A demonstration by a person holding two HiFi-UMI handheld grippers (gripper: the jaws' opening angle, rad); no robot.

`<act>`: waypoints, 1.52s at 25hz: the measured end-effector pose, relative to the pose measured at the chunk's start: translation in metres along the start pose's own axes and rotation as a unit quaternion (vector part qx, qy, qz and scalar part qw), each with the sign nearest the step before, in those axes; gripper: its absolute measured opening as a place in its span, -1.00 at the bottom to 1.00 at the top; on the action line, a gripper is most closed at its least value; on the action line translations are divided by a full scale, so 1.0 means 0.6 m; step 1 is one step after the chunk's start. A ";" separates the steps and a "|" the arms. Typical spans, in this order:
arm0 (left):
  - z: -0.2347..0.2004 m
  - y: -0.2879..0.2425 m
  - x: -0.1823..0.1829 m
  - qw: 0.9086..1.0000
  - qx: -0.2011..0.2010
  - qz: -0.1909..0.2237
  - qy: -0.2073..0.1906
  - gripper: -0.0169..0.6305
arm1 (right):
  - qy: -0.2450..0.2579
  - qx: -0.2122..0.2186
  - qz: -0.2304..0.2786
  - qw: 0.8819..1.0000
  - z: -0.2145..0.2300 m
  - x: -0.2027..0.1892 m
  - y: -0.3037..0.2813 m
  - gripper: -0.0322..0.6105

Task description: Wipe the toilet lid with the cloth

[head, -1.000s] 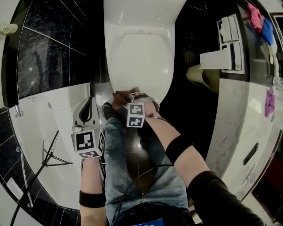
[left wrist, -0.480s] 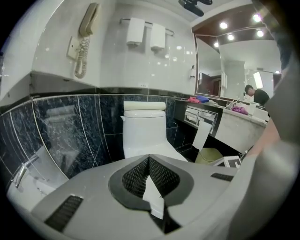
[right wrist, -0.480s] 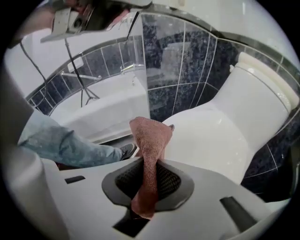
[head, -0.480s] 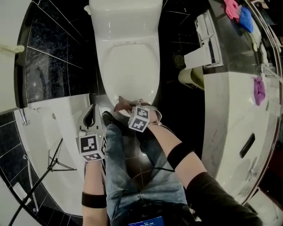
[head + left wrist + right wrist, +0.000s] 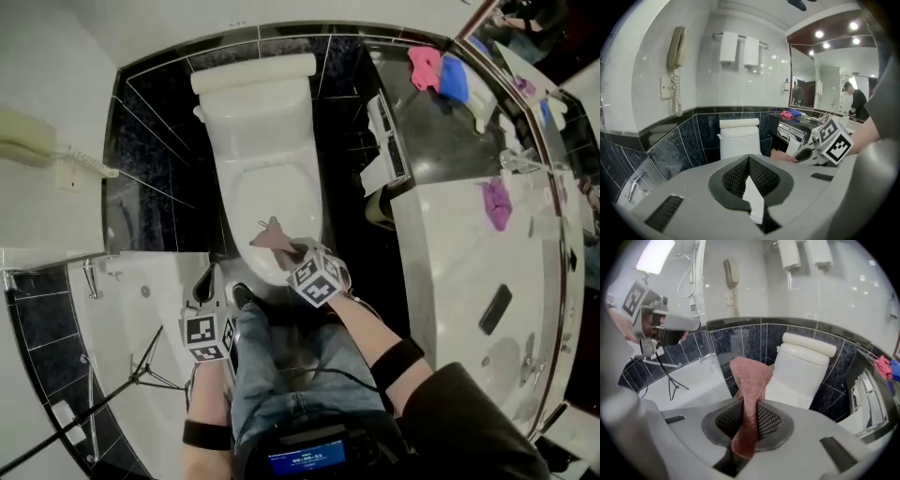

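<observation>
Right gripper view: right gripper (image 5: pixel 748 422) pinches cloth (image 5: pixel 751 380), seemingly above toilet lid (image 5: pixel 794 378).

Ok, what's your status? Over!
Right gripper shut on pink cloth. Left gripper shut. Cloth held off the toilet lid. Nothing lying on lid.

1. The toilet lid (image 5: pixel 275 183) is white, glossy and oval. It lies shut on the bowl, with its far end against the tank at the dark tiled wall and its rounded near end toward the person.
2. The cloth (image 5: pixel 751 380) is a pinkish-brown terry rag, pinched between the jaws of the right gripper (image 5: pixel 749 414). A crumpled fold sticks out past the jaw tips, and a short end trails behind the pads. In the head view it shows over the lid's near edge.
</observation>
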State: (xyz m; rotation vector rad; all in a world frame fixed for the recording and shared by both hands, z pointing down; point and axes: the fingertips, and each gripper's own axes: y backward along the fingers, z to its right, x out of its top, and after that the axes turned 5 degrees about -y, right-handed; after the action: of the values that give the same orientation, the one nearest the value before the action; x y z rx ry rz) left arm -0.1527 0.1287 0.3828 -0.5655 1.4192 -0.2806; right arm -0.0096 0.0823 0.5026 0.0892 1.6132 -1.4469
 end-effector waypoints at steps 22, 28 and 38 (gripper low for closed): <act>0.096 0.213 0.162 0.999 -0.024 0.039 -0.010 -0.95 | -0.116 -0.075 0.153 0.979 -0.032 0.116 0.414 -0.66; 0.076 0.197 0.178 0.997 -0.045 0.054 -0.025 -0.95 | -0.123 -0.106 0.149 0.975 -0.016 0.123 0.405 -0.66; 0.136 0.127 0.263 0.985 -0.129 0.088 -0.069 -0.95 | -0.152 -0.234 0.134 0.951 0.152 0.094 0.463 -0.66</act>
State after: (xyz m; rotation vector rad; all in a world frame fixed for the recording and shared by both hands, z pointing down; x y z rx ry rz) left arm -0.0608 0.1291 0.2127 -0.6523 1.3684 0.0832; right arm 0.1773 0.0635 0.2716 -0.1743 1.5724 -0.8005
